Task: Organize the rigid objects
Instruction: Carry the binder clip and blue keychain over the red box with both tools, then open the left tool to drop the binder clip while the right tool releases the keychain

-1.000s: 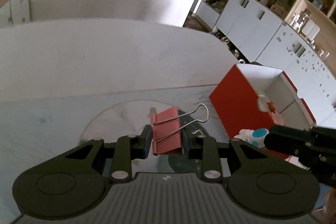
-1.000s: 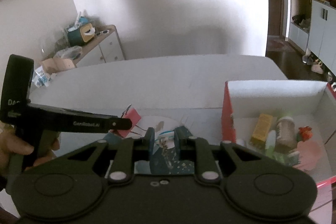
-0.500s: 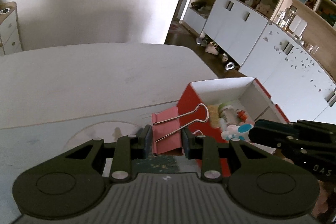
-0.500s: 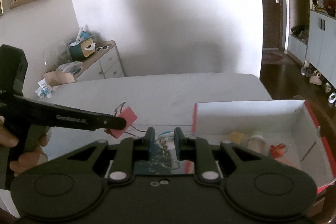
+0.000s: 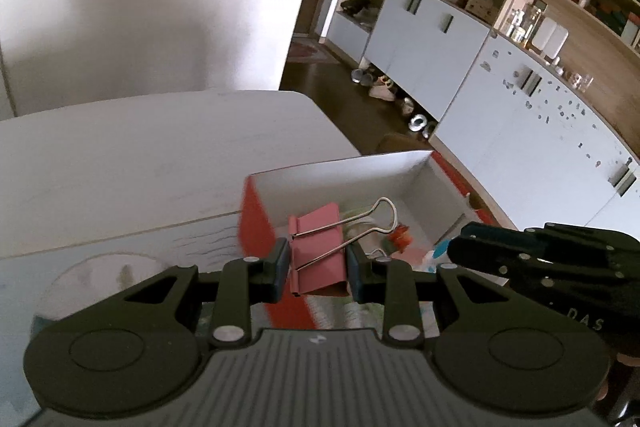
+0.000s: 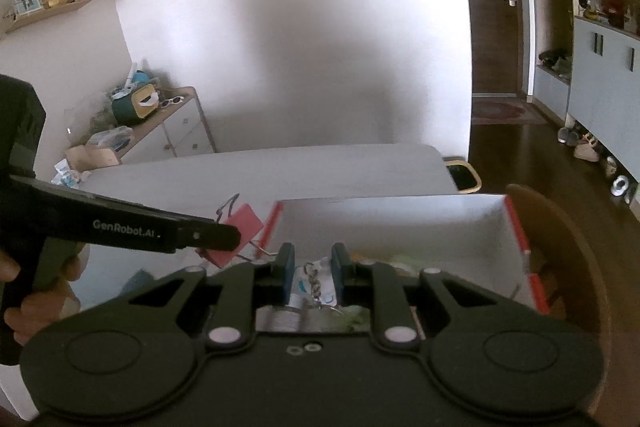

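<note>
White table (image 5: 120, 163): bare top left of the box. Left gripper (image 5: 316, 269) pinches pink binder clip (image 5: 318, 247) by its sides, wire handles up, held over near-left corner of red box (image 5: 256, 223), above its rim. Box interior open beyond, small items on floor. Right gripper (image 6: 313, 273) pinches a small keychain toy (image 6: 316, 283) over the box

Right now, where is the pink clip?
The pink clip is pinched in the left hand-held gripper, up in the air at the near-left corner of the red box.
</note>
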Available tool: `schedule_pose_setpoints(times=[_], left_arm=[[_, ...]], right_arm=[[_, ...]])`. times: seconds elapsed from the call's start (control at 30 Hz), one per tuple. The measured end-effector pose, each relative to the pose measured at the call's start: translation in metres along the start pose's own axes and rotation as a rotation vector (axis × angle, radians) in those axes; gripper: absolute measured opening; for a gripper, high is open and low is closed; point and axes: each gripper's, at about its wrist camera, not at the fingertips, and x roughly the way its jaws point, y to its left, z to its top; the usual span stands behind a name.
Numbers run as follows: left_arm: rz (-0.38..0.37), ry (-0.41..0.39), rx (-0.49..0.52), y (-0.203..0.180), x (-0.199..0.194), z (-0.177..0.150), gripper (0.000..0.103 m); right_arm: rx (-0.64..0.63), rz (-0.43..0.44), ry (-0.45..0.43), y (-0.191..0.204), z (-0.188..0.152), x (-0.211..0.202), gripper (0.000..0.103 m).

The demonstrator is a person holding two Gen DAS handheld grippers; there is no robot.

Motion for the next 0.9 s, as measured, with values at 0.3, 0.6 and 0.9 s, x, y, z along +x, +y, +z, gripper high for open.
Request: schedule_pose_setpoints(times=[0.3, 0.6, 0.9], left_arm=[[0.020, 0.052, 0.032, -0.048, 0.049, 0.005, 0.029], [0.080, 0.148, 0.064, -0.072, 0.103, -0.003, 0.029], [0.100, 0.248, 0.129, -0.086, 0.140, -0.020, 0.029]], right_arm=[[0.024, -0.024, 0.034, -0.054, -0.013, 0.001, 0.019], [0.013, -0.050, 0.113, -0.084, -0.035, 0.026, 0.019], [-0.050, -0.014, 0.187, -0.085, -0.052, 0.041, 0.019]])
